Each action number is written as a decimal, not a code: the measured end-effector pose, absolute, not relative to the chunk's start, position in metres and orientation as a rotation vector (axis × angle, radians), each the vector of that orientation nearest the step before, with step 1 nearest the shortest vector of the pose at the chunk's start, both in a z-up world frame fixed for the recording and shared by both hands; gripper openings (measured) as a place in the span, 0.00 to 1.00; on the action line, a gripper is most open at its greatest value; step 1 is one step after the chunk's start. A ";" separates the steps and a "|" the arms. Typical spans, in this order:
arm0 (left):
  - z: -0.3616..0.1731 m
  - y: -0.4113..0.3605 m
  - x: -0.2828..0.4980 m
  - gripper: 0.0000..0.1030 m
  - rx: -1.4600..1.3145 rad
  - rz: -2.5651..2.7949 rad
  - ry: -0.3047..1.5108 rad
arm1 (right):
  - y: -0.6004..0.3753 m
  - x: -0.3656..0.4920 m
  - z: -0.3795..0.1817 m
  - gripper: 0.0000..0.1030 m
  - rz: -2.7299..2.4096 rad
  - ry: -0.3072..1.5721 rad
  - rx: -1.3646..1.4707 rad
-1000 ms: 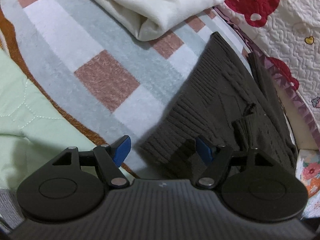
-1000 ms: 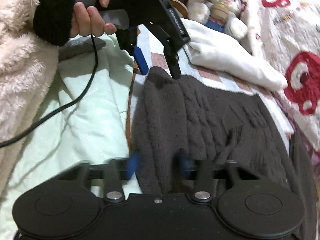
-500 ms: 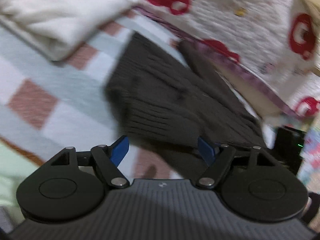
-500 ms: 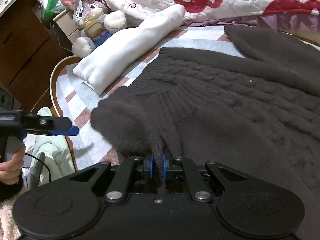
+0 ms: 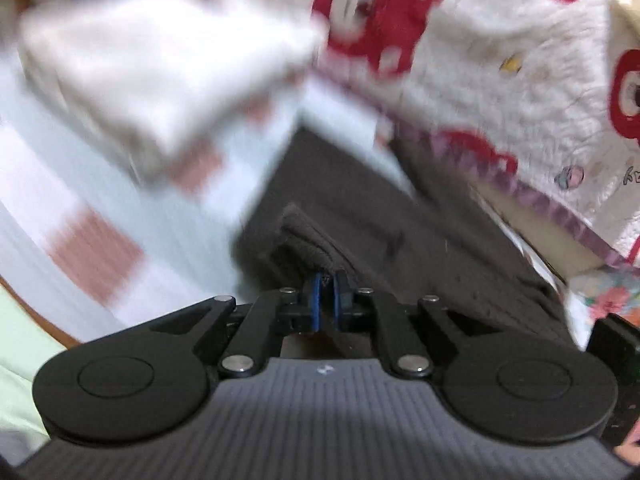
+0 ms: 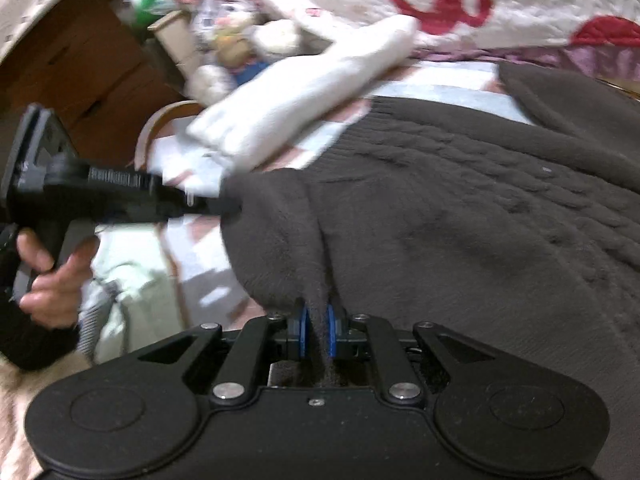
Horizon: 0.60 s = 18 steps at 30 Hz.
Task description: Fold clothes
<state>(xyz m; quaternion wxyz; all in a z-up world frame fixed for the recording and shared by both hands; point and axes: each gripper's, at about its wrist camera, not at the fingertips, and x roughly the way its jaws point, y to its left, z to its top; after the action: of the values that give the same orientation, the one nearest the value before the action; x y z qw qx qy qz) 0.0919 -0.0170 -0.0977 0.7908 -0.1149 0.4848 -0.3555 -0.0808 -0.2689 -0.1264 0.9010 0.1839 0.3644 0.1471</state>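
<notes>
Left claw (image 5: 327, 295) and right claw (image 6: 315, 334) each closed on the dark sweater (image 6: 460, 216) edge; sweater part-lifted off the bed (image 5: 80, 216); fold judged incomplete; white garment (image 6: 304, 92) lies folded nearby.

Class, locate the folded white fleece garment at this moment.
In the right wrist view, the folded white fleece garment lies upper centre on the checked blanket, just beyond the dark brown cable-knit sweater, beside the plush toy.

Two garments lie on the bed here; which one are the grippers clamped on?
The dark brown cable-knit sweater: the right gripper and left gripper both pinch its edge. The folded white garment lies untouched beyond it.
</notes>
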 end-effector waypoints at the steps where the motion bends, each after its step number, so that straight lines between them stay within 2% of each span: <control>1: -0.097 -0.012 0.091 0.04 -0.255 -0.747 1.044 | -0.263 -0.084 -0.122 0.12 0.339 0.738 0.361; 2: -0.096 -0.007 0.089 0.00 -0.263 -0.728 1.045 | -0.258 -0.087 -0.117 0.12 0.373 0.723 0.341; 8: -0.090 0.023 0.081 0.00 -0.309 -0.618 1.050 | -0.218 -0.088 -0.120 0.14 0.500 0.811 0.198; 11: -0.087 0.037 0.076 0.06 -0.331 -0.563 1.051 | -0.201 -0.093 -0.128 0.15 0.536 0.851 0.128; 12: -0.086 0.042 0.075 0.18 -0.338 -0.544 1.051 | -0.196 -0.095 -0.130 0.16 0.542 0.861 0.106; 13: -0.085 0.047 0.074 0.42 -0.346 -0.526 1.051 | -0.194 -0.097 -0.130 0.16 0.538 0.860 0.096; 14: -0.084 0.052 0.072 0.51 -0.353 -0.507 1.051 | -0.192 -0.099 -0.129 0.16 0.532 0.858 0.087; 18: -0.092 0.029 0.071 0.55 -0.216 -0.484 1.082 | -0.202 -0.108 -0.120 0.23 0.489 0.831 0.123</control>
<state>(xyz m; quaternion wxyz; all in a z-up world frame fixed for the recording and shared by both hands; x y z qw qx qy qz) 0.0713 0.0295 -0.0925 0.8239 -0.1017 0.5089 -0.2277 -0.1078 -0.2024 -0.1201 0.8842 0.0591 0.3995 0.2348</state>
